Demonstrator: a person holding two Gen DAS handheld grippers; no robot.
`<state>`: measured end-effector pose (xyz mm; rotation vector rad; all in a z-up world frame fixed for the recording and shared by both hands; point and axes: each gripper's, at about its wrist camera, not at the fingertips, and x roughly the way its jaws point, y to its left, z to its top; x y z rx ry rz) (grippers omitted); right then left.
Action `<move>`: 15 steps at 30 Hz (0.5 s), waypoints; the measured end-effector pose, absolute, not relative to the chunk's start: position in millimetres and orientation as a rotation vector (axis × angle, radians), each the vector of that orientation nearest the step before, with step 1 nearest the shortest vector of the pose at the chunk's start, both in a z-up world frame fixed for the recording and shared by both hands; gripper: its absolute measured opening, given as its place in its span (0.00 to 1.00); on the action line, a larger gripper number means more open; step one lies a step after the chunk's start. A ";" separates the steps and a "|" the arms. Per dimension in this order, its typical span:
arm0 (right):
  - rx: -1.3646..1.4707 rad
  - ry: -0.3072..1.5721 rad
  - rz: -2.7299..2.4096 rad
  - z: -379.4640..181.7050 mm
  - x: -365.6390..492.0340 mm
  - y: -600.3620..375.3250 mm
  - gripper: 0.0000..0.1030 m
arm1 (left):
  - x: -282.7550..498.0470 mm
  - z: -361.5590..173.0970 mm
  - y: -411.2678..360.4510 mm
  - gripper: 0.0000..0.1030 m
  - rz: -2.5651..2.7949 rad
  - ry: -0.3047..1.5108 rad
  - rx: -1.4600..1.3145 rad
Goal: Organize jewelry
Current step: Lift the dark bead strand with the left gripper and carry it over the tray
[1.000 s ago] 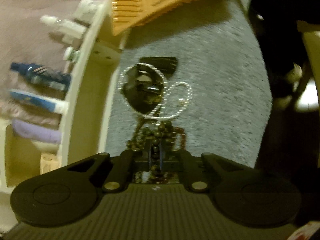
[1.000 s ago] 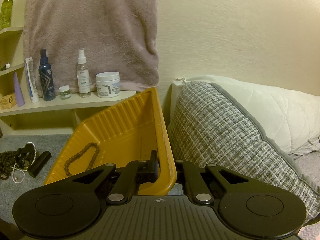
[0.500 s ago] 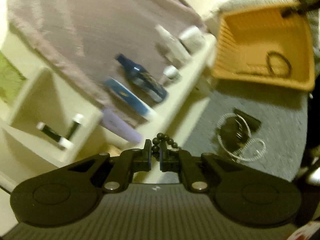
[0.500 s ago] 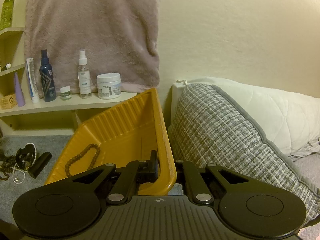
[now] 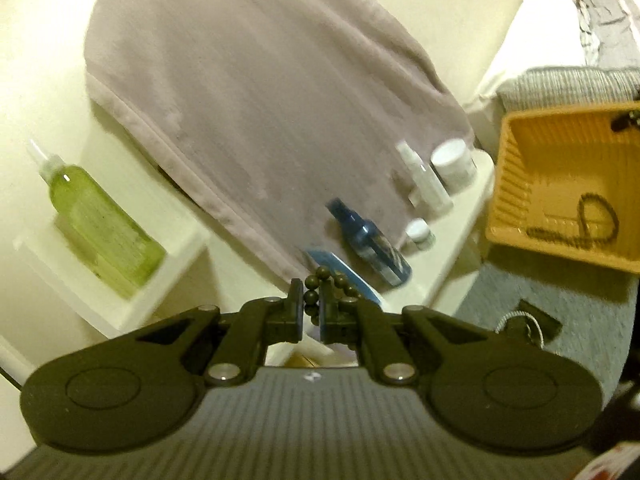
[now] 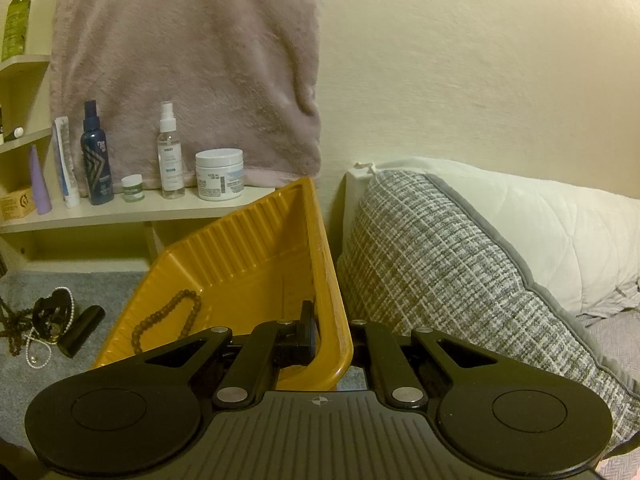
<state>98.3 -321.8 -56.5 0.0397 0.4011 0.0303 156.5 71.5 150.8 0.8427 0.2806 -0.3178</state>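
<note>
My left gripper (image 5: 311,304) is shut on a strand of dark round beads (image 5: 320,276), held high above the grey carpet; the strand's lower part is hidden behind the gripper. Below at the right lies the jewelry pile (image 5: 520,324) with a white pearl strand. My right gripper (image 6: 334,340) is shut on the near corner rim of the yellow ribbed tray (image 6: 240,264), which stands tilted. A brown bead bracelet (image 6: 168,320) lies inside the tray. The pile (image 6: 48,316), its pearl strand (image 6: 36,344) and a black tube (image 6: 82,330) rest on the carpet left of the tray.
A cream shelf (image 6: 140,204) along the wall carries a blue spray bottle (image 6: 96,160), a clear spray bottle (image 6: 170,152), a white jar (image 6: 220,174) and tubes. A mauve towel (image 6: 188,60) hangs above. A checked grey pillow (image 6: 440,272) lies right of the tray. A green bottle (image 5: 100,220) stands on a higher shelf.
My left gripper has risen from the jewelry pile with the bead strand in it and rolled, so the shelf and towel now fill its view. The right gripper and tray have not moved.
</note>
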 end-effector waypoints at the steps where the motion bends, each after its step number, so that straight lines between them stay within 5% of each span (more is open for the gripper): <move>1: 0.040 0.401 0.030 -56.5 98.3 -321.7 0.05 | 156.0 155.6 70.7 0.06 -0.317 0.272 0.841; 15: 0.039 0.398 0.032 -53.6 98.1 -320.1 0.05 | 152.9 212.4 61.3 0.06 -0.291 0.165 0.848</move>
